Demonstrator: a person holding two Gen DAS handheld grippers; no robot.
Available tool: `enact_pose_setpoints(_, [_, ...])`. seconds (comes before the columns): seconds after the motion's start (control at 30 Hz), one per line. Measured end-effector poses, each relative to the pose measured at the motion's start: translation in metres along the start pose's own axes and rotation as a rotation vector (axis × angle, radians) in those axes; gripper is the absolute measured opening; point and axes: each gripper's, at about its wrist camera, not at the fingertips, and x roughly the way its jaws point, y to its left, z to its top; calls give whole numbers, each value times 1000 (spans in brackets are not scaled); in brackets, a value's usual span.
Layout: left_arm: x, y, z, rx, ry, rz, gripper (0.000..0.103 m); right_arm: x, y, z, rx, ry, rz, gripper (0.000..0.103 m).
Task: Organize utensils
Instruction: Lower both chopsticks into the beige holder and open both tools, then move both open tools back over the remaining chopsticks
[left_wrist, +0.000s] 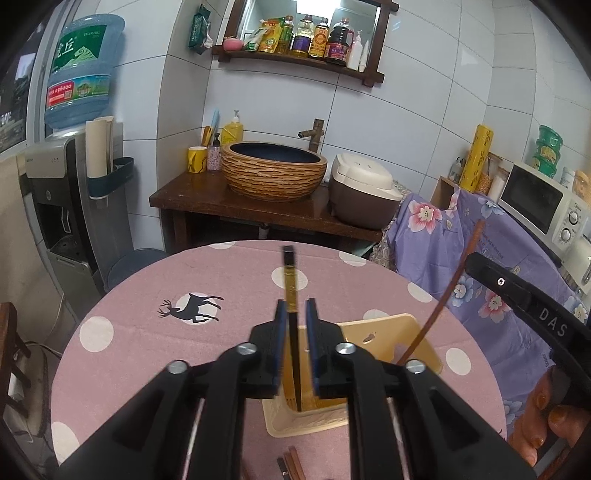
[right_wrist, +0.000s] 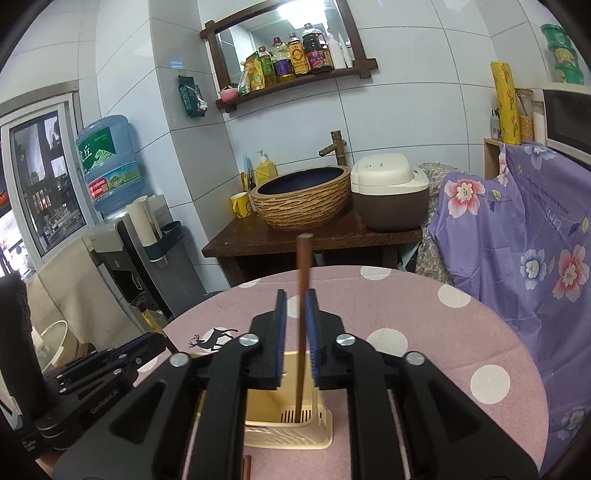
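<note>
left claw (left_wrist: 295, 314): clamped on black-gold chopstick (left_wrist: 289, 280), tip in beige holder (left_wrist: 388, 332) at bottom centre | right claw (right_wrist: 295, 306): clamped on brown chopstick (right_wrist: 303, 266), tip in same holder | spare chopsticks (left_wrist: 291, 463) on desk (left_wrist: 147, 332), bottom edge

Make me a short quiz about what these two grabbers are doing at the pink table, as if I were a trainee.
1. True or false: the left gripper has a black chopstick between its fingers.
2. Where do the lower ends of the black chopstick and the brown chopstick sit?
A. in the sink
B. in the holder
C. flat on the table
3. Fill in: more chopsticks lie on the ____, nearer the camera than the holder.

Key:
1. True
2. B. The right gripper has the brown one between its fingers, its tip down in the holder.
3. table
</note>
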Motion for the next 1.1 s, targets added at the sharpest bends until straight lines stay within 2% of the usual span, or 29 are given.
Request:
enact_pose_setpoints(0.03, [-6,1,-2,-2,-12,-6,41,-3,-2,-2,10,-2,6,30])
enact_pose_setpoints(0.1, [-20,2,-8,1,-43,-14,59,-10,-4,-7,20,-15,17,41])
enact_pose_setpoints(0.17, [-31,1,-15,14,-60,-10,64,-18,-3,-13,12,-25,15,41])
enact_pose_setpoints(0.2, [-38,0,-21,23,-62,-11,70,-22,-3,-16,13,-24,11,43])
enact_pose_setpoints(0.23, [-44,0,-27,29,-64,-11,79,-28,-5,-21,18,-21,3,49])
enact_pose_setpoints(0.37, [-66,1,-60,57,-97,1,98,-52,-11,-45,3,-25,-28,65])
enact_pose_setpoints(0.43, [-71,3,-79,82,-92,32,98,-67,-16,-64,-23,-46,-68,85])
enact_pose_setpoints(0.5, [-71,8,-99,95,-79,81,98,-77,-25,-84,-37,-60,-118,98])
enact_pose_setpoints(0.57, [-71,14,-116,99,-77,121,98,-85,-34,-103,-45,-74,-155,97])
enact_pose_setpoints(0.67, [-71,18,-137,133,-58,168,98,-90,-45,-131,-108,-7,-227,97])
enact_pose_setpoints(0.77, [-72,21,-154,149,-33,169,98,-93,-59,-157,-98,68,-260,97])
enact_pose_setpoints(0.93, [-75,27,-173,120,-26,208,98,-96,-78,-189,-42,162,-304,97])
enact_pose_setpoints(1.1, [-81,29,-183,109,-4,222,98,-99,-90,-208,-14,213,-367,97])
